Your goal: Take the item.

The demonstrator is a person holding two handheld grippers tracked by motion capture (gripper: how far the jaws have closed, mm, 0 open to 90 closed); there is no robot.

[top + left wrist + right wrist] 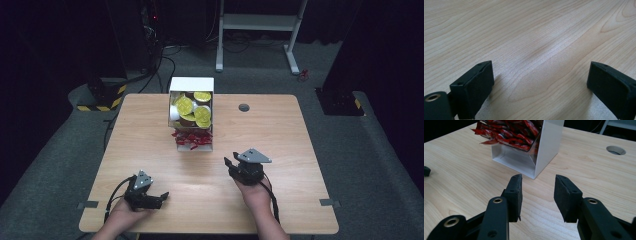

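Note:
A white tiered box point(192, 112) stands at the middle of the wooden table point(150, 165), with yellow-lidded round cups point(192, 111) in its upper part and red sachets point(192, 137) in its lower tray. In the right gripper view the sachets point(509, 132) lie in the box's open front point(524, 161), just ahead of my right gripper point(537, 192). Its jaws stand apart with nothing between them. My right gripper point(231, 164) hovers right of the box's front. My left gripper point(161, 197) rests near the table's front left; its jaws point(540, 85) are wide apart over bare wood.
A round cable hole point(244, 107) sits in the table right of the box. A white desk frame point(257, 30) stands on the floor behind the table. Black stands with yellow-black tape point(105, 95) flank the table's far corners.

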